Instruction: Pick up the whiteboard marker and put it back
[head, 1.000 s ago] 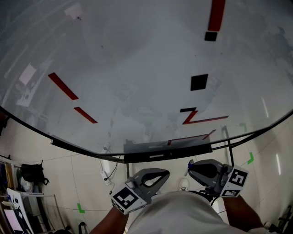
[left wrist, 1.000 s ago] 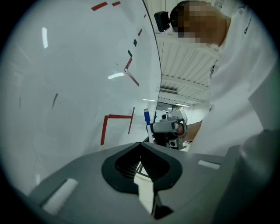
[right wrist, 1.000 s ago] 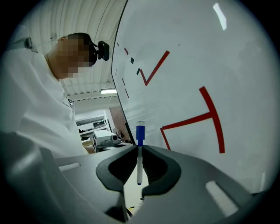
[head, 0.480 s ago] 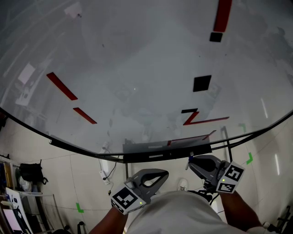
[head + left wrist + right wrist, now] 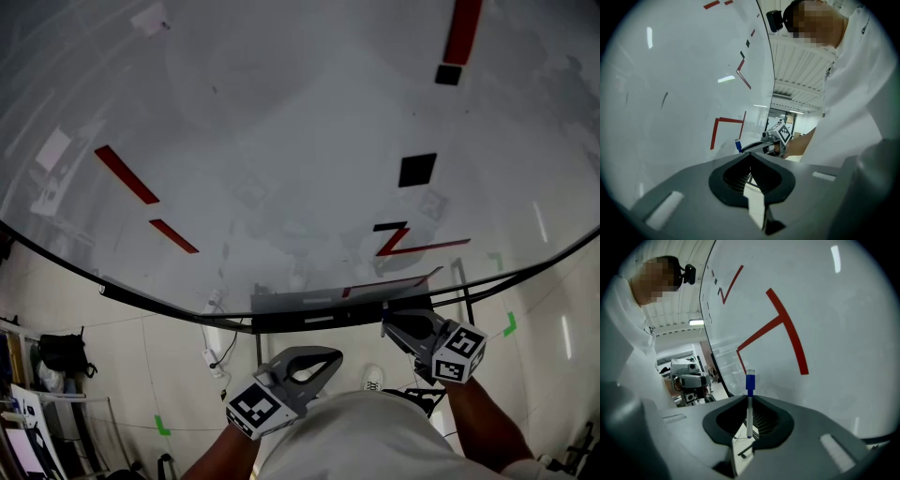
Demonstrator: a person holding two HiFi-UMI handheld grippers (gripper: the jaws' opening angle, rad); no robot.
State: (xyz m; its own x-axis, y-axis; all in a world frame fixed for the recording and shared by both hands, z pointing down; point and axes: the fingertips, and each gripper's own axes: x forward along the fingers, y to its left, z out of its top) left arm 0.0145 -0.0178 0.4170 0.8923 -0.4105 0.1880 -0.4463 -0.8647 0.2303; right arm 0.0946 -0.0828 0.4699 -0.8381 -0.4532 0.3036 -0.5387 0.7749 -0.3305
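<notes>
The whiteboard marker (image 5: pixel 749 405), white with a blue cap, stands upright between the jaws of my right gripper (image 5: pixel 749 397), which is shut on it. In the head view that right gripper (image 5: pixel 392 324) sits just under the whiteboard's tray (image 5: pixel 309 315), at its right end. From the left gripper view the marker's blue cap (image 5: pixel 738 145) shows close to the board. My left gripper (image 5: pixel 330 356) hangs lower, below the tray's middle, near my body. Its jaws (image 5: pixel 750 154) meet at the tips with nothing between them.
The large whiteboard (image 5: pixel 281 141) fills the view, with red lines (image 5: pixel 129 175) and black squares (image 5: pixel 417 170) on it. Under it are the stand's legs (image 5: pixel 466 300), cables (image 5: pixel 220 361), green tape marks (image 5: pixel 164 427) on the floor and a black bag (image 5: pixel 64 354) at left.
My right gripper has risen with the marker and drawn in to the tray's right end. The left gripper has stayed where it was.
</notes>
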